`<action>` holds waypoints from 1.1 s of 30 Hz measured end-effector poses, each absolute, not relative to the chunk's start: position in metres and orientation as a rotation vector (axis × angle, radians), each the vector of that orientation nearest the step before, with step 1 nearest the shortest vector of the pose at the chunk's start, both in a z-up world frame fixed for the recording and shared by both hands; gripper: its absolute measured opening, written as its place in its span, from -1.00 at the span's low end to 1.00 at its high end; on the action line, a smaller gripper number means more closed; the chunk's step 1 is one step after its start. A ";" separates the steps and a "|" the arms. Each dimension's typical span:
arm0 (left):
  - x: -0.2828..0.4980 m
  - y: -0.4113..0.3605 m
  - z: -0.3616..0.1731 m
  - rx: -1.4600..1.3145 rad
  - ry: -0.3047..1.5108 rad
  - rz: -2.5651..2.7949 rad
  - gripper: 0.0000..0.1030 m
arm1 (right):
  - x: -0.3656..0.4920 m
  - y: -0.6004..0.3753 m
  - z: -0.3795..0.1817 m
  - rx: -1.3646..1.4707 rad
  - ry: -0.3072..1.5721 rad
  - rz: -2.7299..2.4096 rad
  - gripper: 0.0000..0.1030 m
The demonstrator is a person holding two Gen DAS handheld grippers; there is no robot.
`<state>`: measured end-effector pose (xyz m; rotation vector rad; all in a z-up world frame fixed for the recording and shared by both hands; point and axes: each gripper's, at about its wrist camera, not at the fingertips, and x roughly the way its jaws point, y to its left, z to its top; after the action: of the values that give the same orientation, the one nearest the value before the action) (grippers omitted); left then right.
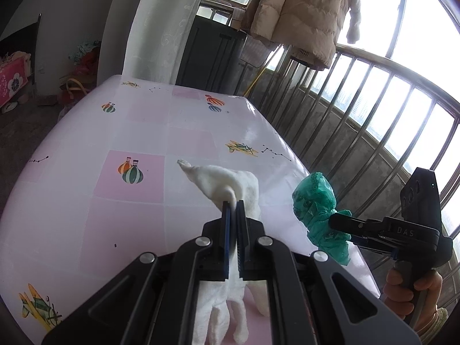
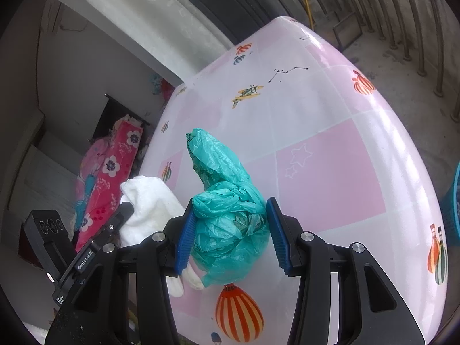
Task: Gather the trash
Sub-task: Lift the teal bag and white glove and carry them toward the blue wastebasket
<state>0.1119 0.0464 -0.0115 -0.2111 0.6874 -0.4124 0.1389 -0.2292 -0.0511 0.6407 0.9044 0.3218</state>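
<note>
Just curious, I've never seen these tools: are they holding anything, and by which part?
The left gripper pinches the white cloth at a bunched fold. The green plastic bag sits between the right gripper's fingers.

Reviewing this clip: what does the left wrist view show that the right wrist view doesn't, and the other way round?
Only the left wrist view shows the beige padded coat hanging above the railing, the bright window, and the hand holding the right gripper.

Only the right wrist view shows the pink floral bedding on the floor, a blue basket rim at the table's edge, and the right gripper's jaws spread around the bag.

Both show the green plastic bag, the white cloth pinched in the left gripper, and the pink patterned table.
</note>
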 end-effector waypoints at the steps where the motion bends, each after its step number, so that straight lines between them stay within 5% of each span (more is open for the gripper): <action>1: 0.112 0.047 -0.010 -0.208 0.683 -0.414 -0.94 | 0.138 -0.230 -0.050 0.642 0.900 0.322 -0.13; 19: 0.113 -0.060 0.078 -0.179 0.610 -0.879 -0.94 | 0.009 -0.396 0.019 0.782 0.521 -0.122 -0.13; 33: 0.118 -0.310 0.020 0.023 0.914 -1.218 -0.94 | -0.076 -0.500 -0.073 1.043 0.496 -0.623 -0.13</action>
<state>0.1184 -0.3097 0.0197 0.0232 0.9136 -1.2181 -0.0762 -0.5002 -0.0733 1.0425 0.4961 -0.6229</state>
